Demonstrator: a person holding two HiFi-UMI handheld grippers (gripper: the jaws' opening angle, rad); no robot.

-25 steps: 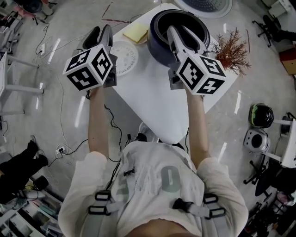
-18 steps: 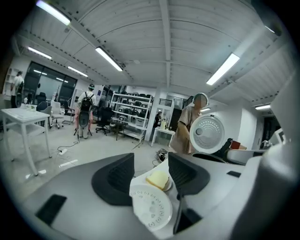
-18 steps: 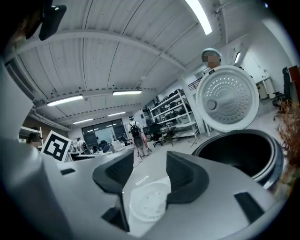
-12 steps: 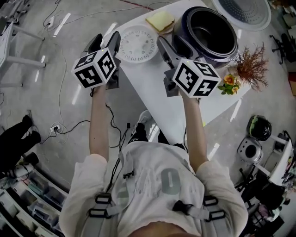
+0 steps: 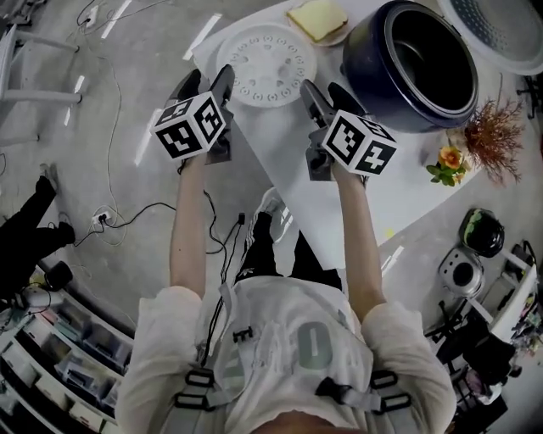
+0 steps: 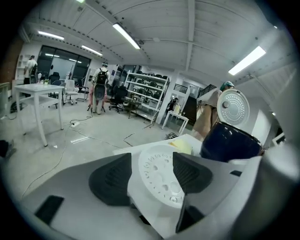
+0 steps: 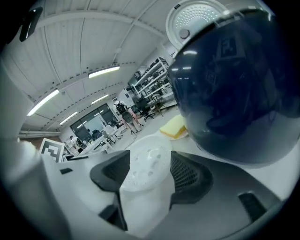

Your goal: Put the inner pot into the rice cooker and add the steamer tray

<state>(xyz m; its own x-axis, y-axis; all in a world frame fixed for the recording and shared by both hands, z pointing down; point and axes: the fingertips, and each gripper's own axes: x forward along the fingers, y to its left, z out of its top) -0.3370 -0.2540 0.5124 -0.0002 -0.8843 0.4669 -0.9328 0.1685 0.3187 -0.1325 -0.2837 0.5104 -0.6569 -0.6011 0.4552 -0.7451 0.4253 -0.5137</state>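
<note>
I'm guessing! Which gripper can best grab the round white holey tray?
Left gripper, probably: it and the right gripper have just been opening, empty, but the round white perforated tray looks nearer the left's jaws.

cooker lid (image 5: 496, 15): cut off @ top edge | yellow pad (image 5: 316, 19): top cut off

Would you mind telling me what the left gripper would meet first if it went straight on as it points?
Probably the white steamer tray on the table, framed between the left gripper's jaws; these have just been opening and grip nothing. Depth is uncertain.
</note>
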